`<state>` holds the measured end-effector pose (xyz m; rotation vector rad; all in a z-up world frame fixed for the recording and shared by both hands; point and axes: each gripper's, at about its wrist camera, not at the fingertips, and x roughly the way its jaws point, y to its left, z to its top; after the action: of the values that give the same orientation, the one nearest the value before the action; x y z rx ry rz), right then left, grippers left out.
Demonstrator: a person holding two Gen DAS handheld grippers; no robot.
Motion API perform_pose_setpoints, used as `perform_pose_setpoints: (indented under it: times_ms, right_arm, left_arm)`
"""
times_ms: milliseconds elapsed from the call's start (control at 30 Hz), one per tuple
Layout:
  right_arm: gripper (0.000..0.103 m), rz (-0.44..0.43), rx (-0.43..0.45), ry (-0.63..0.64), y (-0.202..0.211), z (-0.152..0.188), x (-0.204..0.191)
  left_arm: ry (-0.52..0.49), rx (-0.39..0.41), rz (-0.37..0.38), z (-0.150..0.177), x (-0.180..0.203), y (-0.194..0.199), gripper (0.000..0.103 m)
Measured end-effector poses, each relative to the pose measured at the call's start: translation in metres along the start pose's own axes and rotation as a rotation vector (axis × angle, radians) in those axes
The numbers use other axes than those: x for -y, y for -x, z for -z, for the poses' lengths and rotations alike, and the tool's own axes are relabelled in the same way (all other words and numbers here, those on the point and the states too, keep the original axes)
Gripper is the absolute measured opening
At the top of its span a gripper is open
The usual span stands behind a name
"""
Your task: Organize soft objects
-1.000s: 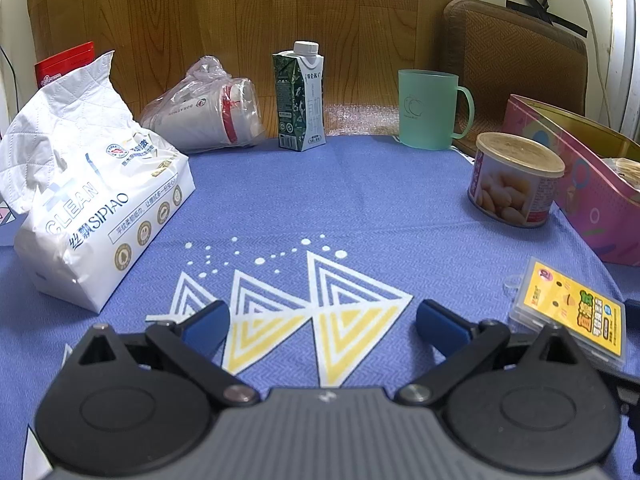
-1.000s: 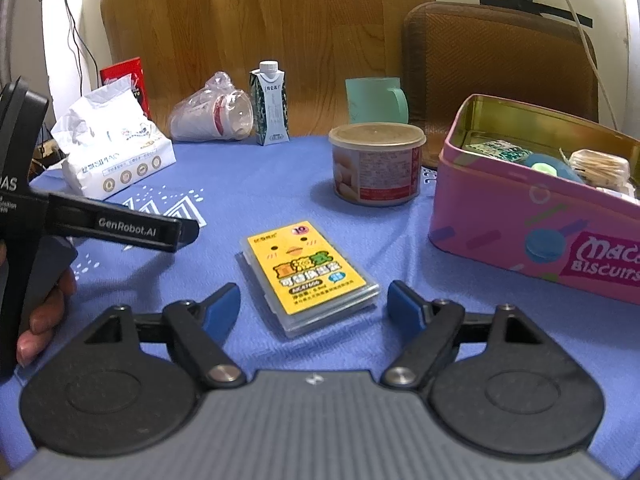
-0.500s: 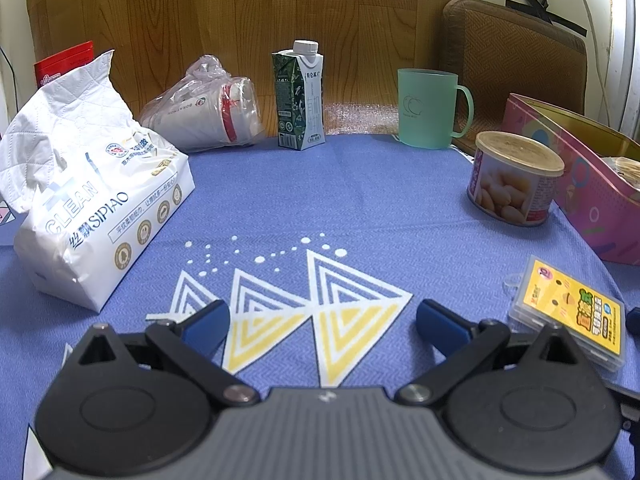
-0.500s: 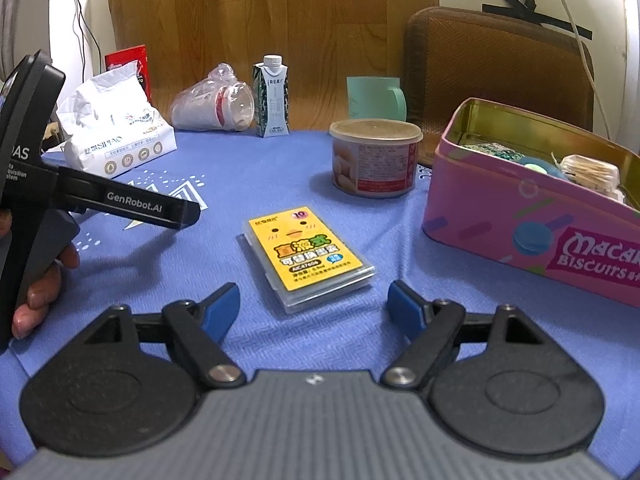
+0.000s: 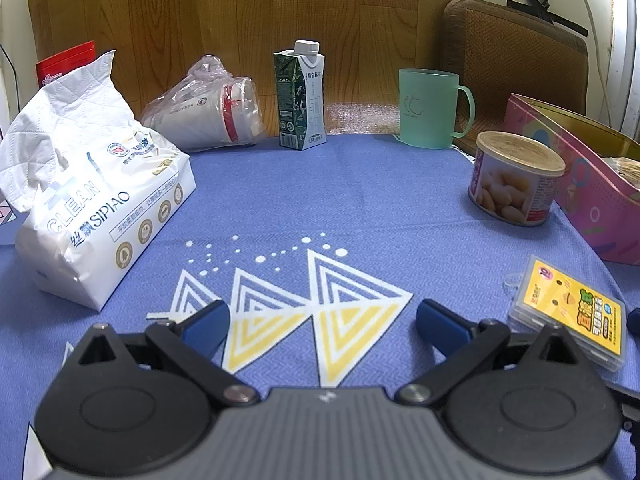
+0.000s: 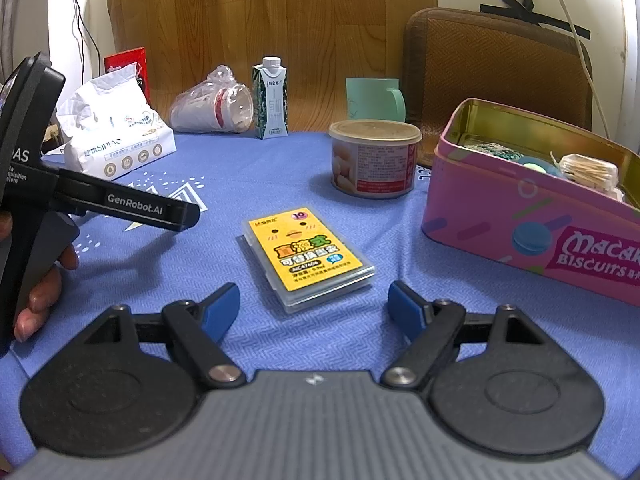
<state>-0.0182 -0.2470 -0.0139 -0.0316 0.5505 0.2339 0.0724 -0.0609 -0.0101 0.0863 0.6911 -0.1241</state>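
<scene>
A white soft tissue pack (image 5: 92,200) lies at the left of the blue tablecloth; it also shows in the right wrist view (image 6: 114,142). A bagged stack of paper cups (image 5: 208,110) lies on its side at the back. My left gripper (image 5: 322,324) is open and empty, low over the cloth's triangle print. My right gripper (image 6: 314,310) is open and empty, just short of a clear flat case with a yellow label (image 6: 306,256). The same case (image 5: 572,312) lies right of my left gripper.
A milk carton (image 5: 300,96), a green mug (image 5: 430,108) and a round can (image 5: 516,178) stand behind. An open pink biscuit tin (image 6: 540,204) holding small items sits at the right. A brown chair back (image 6: 496,68) stands behind the table.
The right gripper has drifted slightly, and the yellow-labelled case sits a little further off. The left gripper is almost still. Both stay open.
</scene>
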Motion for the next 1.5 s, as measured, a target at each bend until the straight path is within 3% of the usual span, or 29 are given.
perform_pose_setpoints:
  times_ms: [533,867,967,1067,1100,1267,1333,1433,1500]
  right_arm:
    - [0.081,0.034,0.019,-0.018,0.002,0.000,-0.002]
    - [0.069,0.024,0.015,-0.002,0.000,0.000,-0.003]
    - [0.057,0.015,0.023,0.018,0.001,0.001,-0.005]
    - [0.033,-0.040,0.037,0.051,0.004,0.003,-0.009]
    - [0.032,-0.054,0.040,0.061,0.004,0.004,-0.009]
    - [0.036,-0.071,0.042,0.043,0.005,0.003,-0.007]
    - [0.050,-0.068,0.052,0.017,0.006,0.003,-0.004]
    - [0.062,-0.062,0.057,-0.018,0.007,0.002,0.000]
    - [0.064,-0.063,0.039,-0.030,0.004,0.000,0.003]
  left_arm:
    - [-0.005,0.001,0.004,0.000,0.000,0.000,0.103]
    - [-0.007,0.001,0.007,0.000,-0.001,-0.001,0.103]
    - [-0.008,0.002,0.007,0.000,0.000,-0.001,0.103]
    - [-0.009,0.001,0.006,0.000,0.000,-0.001,0.103]
    - [-0.009,0.001,0.006,0.000,0.000,-0.001,0.103]
    - [-0.009,0.001,0.008,0.000,0.000,0.000,0.103]
    - [-0.010,0.000,0.014,0.001,-0.001,0.001,0.103]
    - [-0.022,0.002,0.056,0.002,-0.003,0.004,0.103]
    - [-0.020,0.012,0.121,0.004,-0.005,0.009,0.103]
